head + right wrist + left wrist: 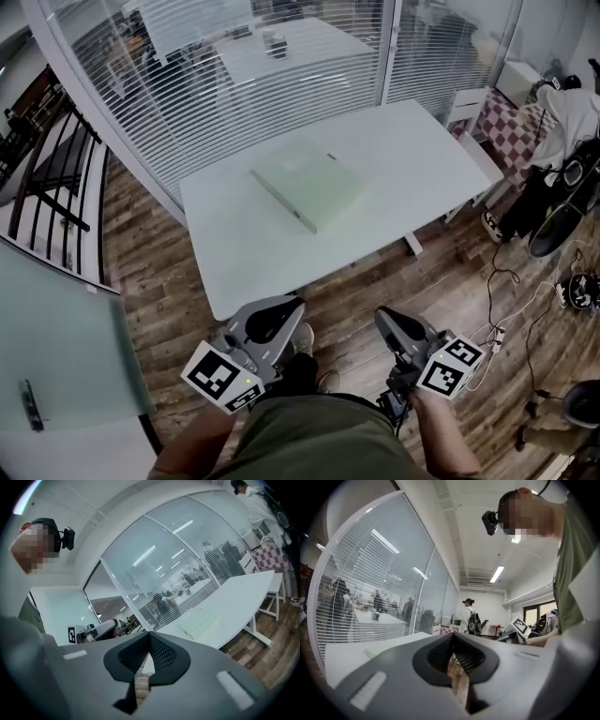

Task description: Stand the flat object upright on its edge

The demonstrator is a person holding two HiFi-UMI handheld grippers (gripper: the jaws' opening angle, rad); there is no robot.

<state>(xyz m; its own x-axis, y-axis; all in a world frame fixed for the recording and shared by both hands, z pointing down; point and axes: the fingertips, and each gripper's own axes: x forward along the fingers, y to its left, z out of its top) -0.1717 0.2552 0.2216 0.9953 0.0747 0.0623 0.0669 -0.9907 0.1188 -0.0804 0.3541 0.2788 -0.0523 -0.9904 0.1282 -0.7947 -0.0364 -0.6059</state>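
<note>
- We see the brown wood-plank floor point(375, 281) spreading under and around everything.
- We see a curved glass wall with white slatted blinds point(234, 84) running just behind the bench's far and left edges.
- The white rectangular bench point(244, 244) stands turned at an angle, one long edge facing us.
- On it lies the pale green flat rectangular object point(309, 183), resting on its broad face, not on an edge. It sits about mid-bench, somewhat nearer the far edge, skewed so that one corner points toward the near edge. Nothing touches it.
- The left gripper point(453, 635), grey with a marker cube, hangs off the bench on our side of its near edge, over the floor and well apart from the green object. Its fingers point(438, 653) are pressed together with nothing between them.
- The right gripper point(149, 635) is likewise held short of the near edge, beside the left one. Its fingers point(161, 653) are also closed tight and empty.
</note>
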